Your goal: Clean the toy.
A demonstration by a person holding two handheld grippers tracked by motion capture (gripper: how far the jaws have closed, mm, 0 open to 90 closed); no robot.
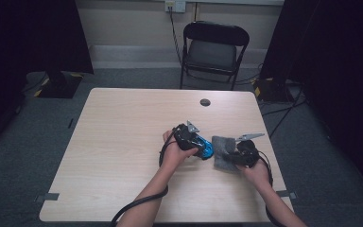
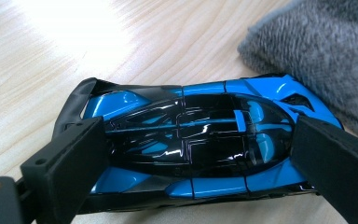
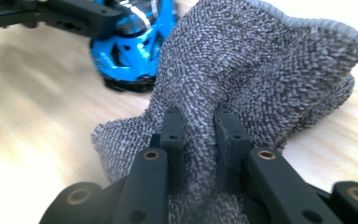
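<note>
Place: a lab or recording room is showing here.
Table (image 1: 123,142): a bare light-wood table is standing on grey carpet, serving as the landmark.
Chair (image 1: 214,49): a black folding chair is sitting just behind the table.
Curtains (image 1: 33,33): black drapes are hanging on both sides of the table.
Wall socket (image 1: 175,4): a cable is running down from it behind the chair.
Floor tape (image 1: 45,86): yellow-black strips are lying left of the table.

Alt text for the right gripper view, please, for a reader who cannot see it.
The right gripper pinches a fold of grey fuzzy cloth between its two black jaws, above a light wooden table. Behind the cloth, the left gripper holds a blue and black toy car.
</note>
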